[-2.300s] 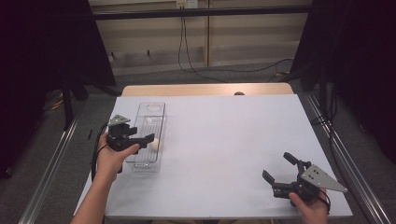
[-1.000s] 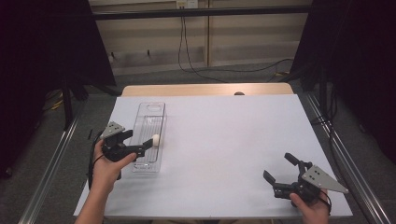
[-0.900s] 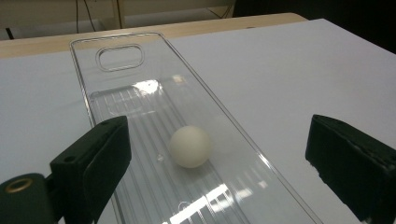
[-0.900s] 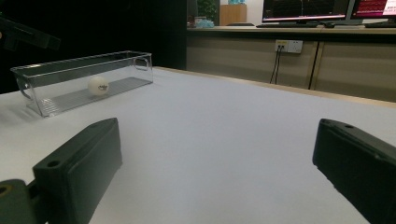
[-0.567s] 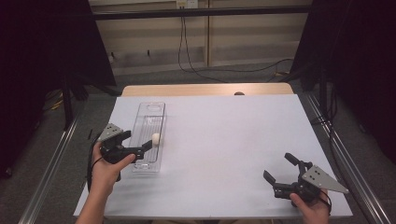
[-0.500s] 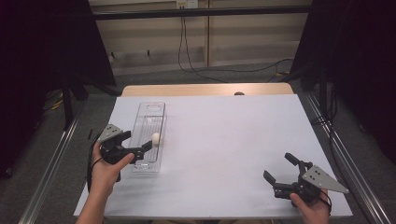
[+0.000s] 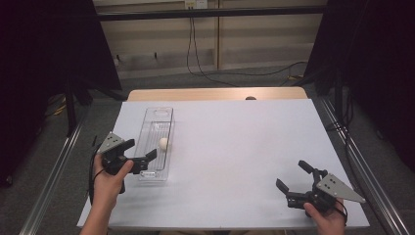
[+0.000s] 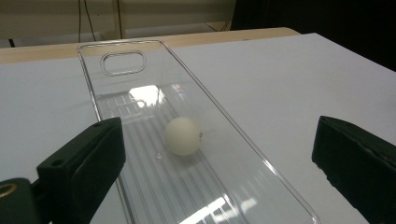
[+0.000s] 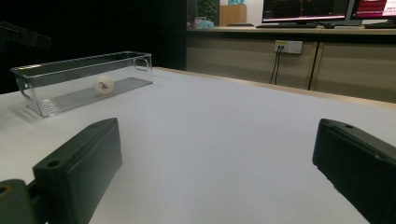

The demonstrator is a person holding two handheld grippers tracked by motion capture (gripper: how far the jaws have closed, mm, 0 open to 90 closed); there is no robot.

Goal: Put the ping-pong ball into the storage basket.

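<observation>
A white ball (image 7: 163,143) lies in a long clear plastic tray (image 7: 148,128) on the left part of the white table (image 7: 244,142). My left gripper (image 7: 142,148) hovers at the tray's near end, open; its jaws have just been opening and nothing is between them. In the left gripper view the ball (image 8: 183,135) rests on the ribbed tray floor (image 8: 140,182), beyond my left gripper (image 8: 217,128). My right gripper (image 7: 291,174) sits open and empty at the near right of the table. From the right gripper view, the tray (image 9: 70,91) and ball (image 9: 103,84) stand far off past my right gripper (image 9: 217,126).
A wooden strip (image 7: 215,93) runs along the table's far edge. Metal rails (image 7: 54,176) flank both sides, and cables (image 7: 205,58) trail over the floor behind. Monitors (image 9: 308,9) stand on a counter in the background.
My left gripper has drawn back toward the near left, away from the ball, which stays in the tray. The right gripper has not moved.
</observation>
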